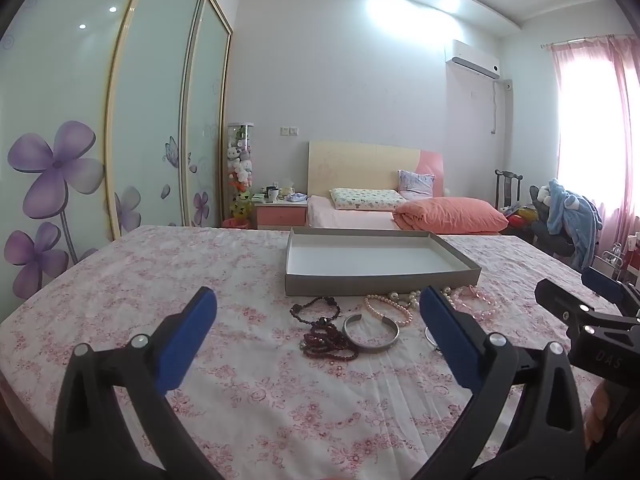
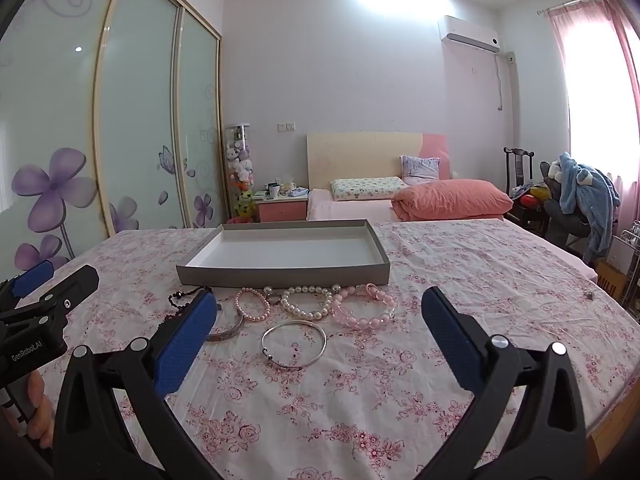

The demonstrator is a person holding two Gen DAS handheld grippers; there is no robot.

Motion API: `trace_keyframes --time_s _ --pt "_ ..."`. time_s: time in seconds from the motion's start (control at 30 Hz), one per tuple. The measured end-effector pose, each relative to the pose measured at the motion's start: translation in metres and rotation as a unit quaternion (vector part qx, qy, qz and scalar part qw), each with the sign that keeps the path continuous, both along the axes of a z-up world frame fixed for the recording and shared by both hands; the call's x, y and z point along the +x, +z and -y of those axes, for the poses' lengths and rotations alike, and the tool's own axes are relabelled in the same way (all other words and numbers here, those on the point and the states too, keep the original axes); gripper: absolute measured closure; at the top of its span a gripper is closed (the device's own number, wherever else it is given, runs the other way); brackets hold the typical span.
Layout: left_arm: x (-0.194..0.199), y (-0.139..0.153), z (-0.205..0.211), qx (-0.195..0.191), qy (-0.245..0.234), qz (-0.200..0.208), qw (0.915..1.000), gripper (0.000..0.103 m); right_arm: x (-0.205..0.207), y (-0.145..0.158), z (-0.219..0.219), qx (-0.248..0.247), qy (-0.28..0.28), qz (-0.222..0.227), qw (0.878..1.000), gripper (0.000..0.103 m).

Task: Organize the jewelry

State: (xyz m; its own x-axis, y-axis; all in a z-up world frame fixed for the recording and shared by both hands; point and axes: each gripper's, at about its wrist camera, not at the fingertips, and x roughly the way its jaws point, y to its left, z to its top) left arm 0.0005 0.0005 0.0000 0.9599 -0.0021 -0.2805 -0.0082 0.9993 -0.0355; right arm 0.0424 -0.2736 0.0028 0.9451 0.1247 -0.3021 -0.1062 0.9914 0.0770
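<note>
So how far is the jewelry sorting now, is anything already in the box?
Nothing looks done yet: the grey box shows only its white floor. Nothing is in hand: the left gripper and right gripper both stand open and hold nothing. All pieces remain on the floral cloth: pink pearl bracelet, white pearl bracelet, pink bead bracelet, thin silver bangle, silver cuff, dark bead strands.

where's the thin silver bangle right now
In the right wrist view the thin silver bangle lies on the floral cloth, nearest the camera, just in front of the white pearl bracelet and pink bead bracelet.
</note>
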Motion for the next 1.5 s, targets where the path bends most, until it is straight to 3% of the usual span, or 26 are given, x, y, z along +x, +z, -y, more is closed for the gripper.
trace_keyframes --time_s 1.5 --pt "-0.0007 -0.0002 0.0004 -0.001 -0.001 -0.002 1.0 0.004 0.0021 -0.0026 0.001 0.001 0.0 -0.002 1.0 0.002"
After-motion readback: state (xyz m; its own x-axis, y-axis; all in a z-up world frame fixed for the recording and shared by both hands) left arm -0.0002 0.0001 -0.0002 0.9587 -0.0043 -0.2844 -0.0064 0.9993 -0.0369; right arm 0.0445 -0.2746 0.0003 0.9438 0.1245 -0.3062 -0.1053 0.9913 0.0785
